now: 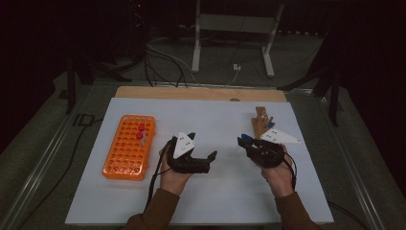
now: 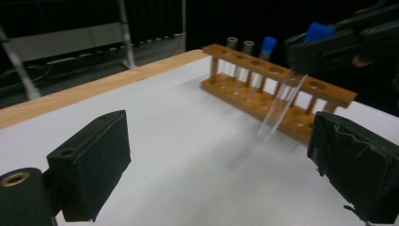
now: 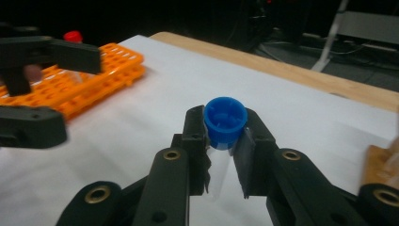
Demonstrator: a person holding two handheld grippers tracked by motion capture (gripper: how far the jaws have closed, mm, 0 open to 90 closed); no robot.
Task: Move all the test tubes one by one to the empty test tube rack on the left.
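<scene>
Right gripper view: clear blue-capped tube (image 3: 225, 123) between tongs (image 3: 225, 141)

White table top (image 1: 225, 187) fills centre of high view, wooden edge strip (image 1: 201, 93) along far side. Orange tube rack (image 1: 125, 153) at left of frame. Wooden tube rack (image 1: 259, 125) at upper right.

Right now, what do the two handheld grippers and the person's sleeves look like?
Both are black two-jaw units. The left gripper carries a white three-cornered plate, has flat block-shaped pads and trails a black cable. The right gripper bears a similar white plate, with brass-ringed holes along its linkage. Sleeves are brown.
</scene>
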